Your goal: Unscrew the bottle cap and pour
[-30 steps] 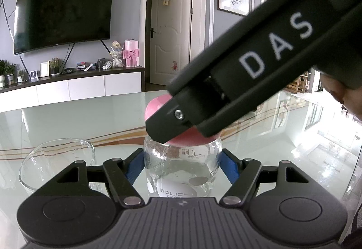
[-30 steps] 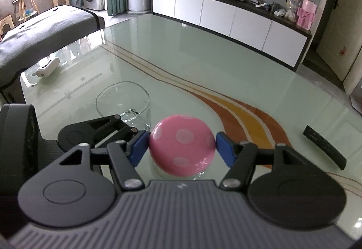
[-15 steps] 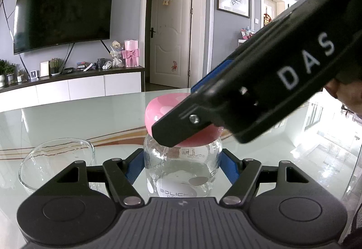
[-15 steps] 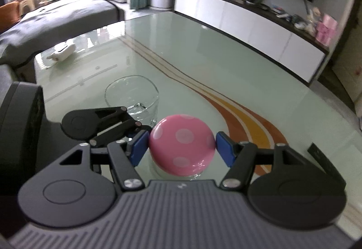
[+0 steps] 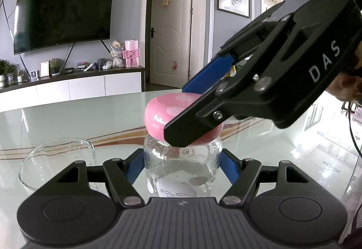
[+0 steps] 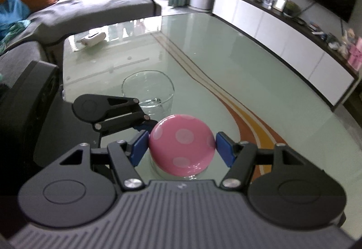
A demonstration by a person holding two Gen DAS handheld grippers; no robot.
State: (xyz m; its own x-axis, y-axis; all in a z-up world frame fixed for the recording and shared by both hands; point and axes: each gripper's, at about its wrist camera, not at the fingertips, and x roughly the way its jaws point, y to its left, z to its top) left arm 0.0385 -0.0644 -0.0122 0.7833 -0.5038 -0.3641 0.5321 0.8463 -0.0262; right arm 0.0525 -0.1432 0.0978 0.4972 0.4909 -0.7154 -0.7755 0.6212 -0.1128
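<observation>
Glass tabletop (image 6: pixel 226 63), pale green with an orange swirl, carries all items. Clear cup (image 6: pixel 148 93) stands on it just beside the bottle, on the left gripper's side; it looks to hold at most a little liquid. Bottle (image 5: pixel 182 167) upright on the tabletop, clear glass, pinched at its body between the blue fingers (image 5: pixel 135 168) of the left gripper (image 5: pixel 182 168). Right gripper (image 6: pixel 182 148) comes in from above at a slant, its fingers (image 6: pixel 139 147) clamped on the pink dotted cap (image 6: pixel 182 147). Cap sits on the neck, no gap visible.

Progress, judged: unscrewing under way, cap not yet off; lifting it away and pouring into the cup remain.

Versus 1.0 s ago: right gripper has rolled about the cap axis, room view swung toward the sofa; bottle and cup unmoved
</observation>
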